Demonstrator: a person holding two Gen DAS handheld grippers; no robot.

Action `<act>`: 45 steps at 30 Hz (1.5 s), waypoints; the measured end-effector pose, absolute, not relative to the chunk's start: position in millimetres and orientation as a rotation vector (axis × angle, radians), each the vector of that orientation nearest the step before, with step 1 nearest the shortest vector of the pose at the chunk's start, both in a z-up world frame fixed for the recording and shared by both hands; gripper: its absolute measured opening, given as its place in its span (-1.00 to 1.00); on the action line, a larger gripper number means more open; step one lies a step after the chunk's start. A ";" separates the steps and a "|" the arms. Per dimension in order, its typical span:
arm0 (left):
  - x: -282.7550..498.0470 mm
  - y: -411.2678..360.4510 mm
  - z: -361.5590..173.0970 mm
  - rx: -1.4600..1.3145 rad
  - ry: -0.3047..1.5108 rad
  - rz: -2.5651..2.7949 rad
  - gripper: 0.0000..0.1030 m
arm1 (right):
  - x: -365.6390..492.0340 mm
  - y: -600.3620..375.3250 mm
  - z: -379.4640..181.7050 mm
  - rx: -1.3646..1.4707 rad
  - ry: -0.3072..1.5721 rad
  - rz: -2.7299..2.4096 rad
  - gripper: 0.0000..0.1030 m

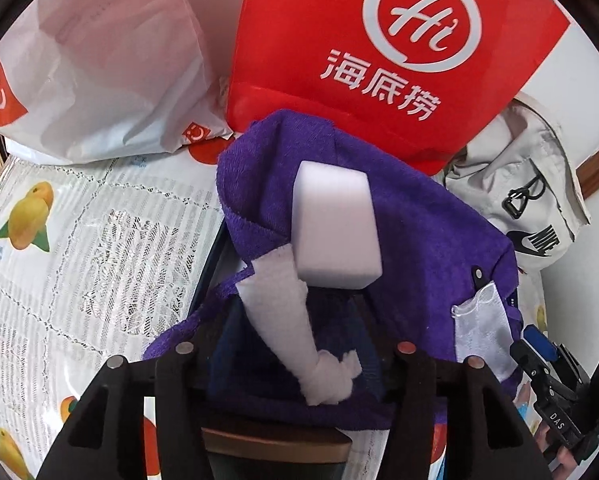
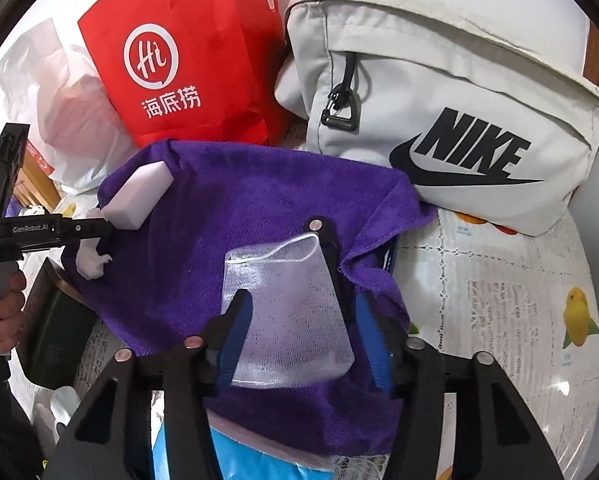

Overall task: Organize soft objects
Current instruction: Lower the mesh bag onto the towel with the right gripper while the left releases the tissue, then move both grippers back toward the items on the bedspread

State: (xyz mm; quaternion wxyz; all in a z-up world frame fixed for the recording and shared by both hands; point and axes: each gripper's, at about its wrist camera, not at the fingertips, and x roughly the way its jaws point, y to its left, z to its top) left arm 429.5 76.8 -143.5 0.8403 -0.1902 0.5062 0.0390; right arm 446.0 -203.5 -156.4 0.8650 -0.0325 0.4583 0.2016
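A purple towel (image 1: 411, 240) lies draped over something dark on the table; it also shows in the right wrist view (image 2: 235, 216). A white foam block (image 1: 335, 224) rests on it, with a twisted white cloth strip (image 1: 291, 320) below it. My left gripper (image 1: 295, 344) stands open around the strip's knotted end; in the right wrist view (image 2: 107, 228) its tip is by the block (image 2: 139, 196). My right gripper (image 2: 283, 280) is open around a white mesh pouch (image 2: 287, 312) lying on the towel; the pouch also shows in the left wrist view (image 1: 483, 328).
A red Haidilao bag (image 1: 379, 48) and a white plastic bag (image 1: 111, 60) stand behind the towel. A grey Nike bag (image 2: 439, 100) lies at the right. The table (image 1: 79, 248) has a fruit-print lace cloth. A blue packet (image 2: 239, 460) lies under the towel's near edge.
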 end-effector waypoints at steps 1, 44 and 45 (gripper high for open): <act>425.7 80.7 -140.6 -0.401 1.068 0.081 0.00 | 445.8 -204.2 -155.1 -0.069 0.959 0.419 0.11; 142.8 39.3 -127.4 -0.276 0.958 -0.023 0.10 | 193.3 -197.4 -185.4 0.054 0.988 0.595 0.44; 138.8 38.6 -130.3 -0.277 0.958 -0.030 0.10 | 194.4 -196.4 -187.8 0.055 0.990 0.595 0.44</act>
